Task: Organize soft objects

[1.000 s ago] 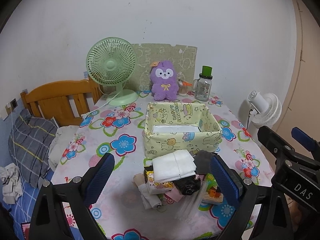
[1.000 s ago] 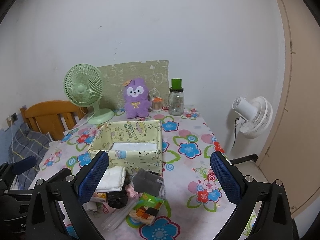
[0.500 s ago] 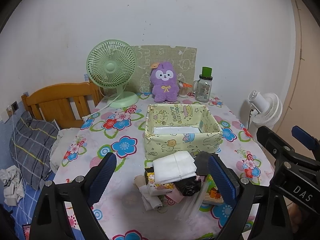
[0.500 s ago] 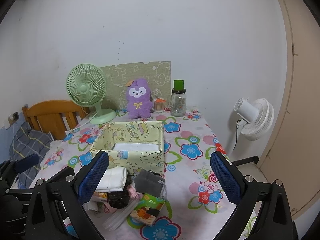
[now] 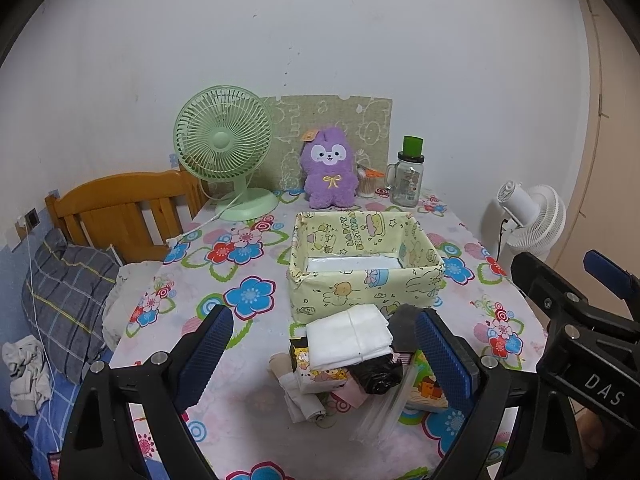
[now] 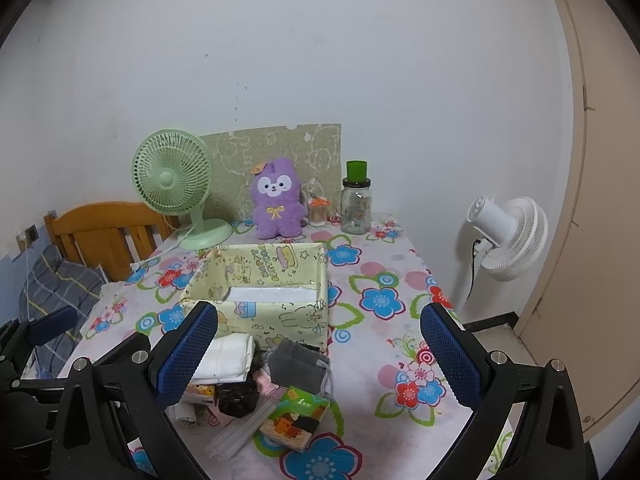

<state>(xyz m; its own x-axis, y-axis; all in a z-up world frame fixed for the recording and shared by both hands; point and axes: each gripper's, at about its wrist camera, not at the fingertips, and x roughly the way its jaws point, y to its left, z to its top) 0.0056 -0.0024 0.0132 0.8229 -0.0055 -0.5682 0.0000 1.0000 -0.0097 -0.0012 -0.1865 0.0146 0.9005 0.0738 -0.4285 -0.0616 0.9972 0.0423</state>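
Nothing sorted yet: both tongs, left [image 5: 322,350] & right [image 6: 318,354], gape empty above the pile [image 5: 348,354], box [image 5: 366,266] just beyond holding no soft items.

Left hand-held gripper [image 5: 322,354] held level, blue-padded fingers [image 5: 206,350] spread wide, nothing between them. Right hand-held gripper [image 6: 320,354] likewise level and spread wide, holding nothing, just beside the left one on its right.
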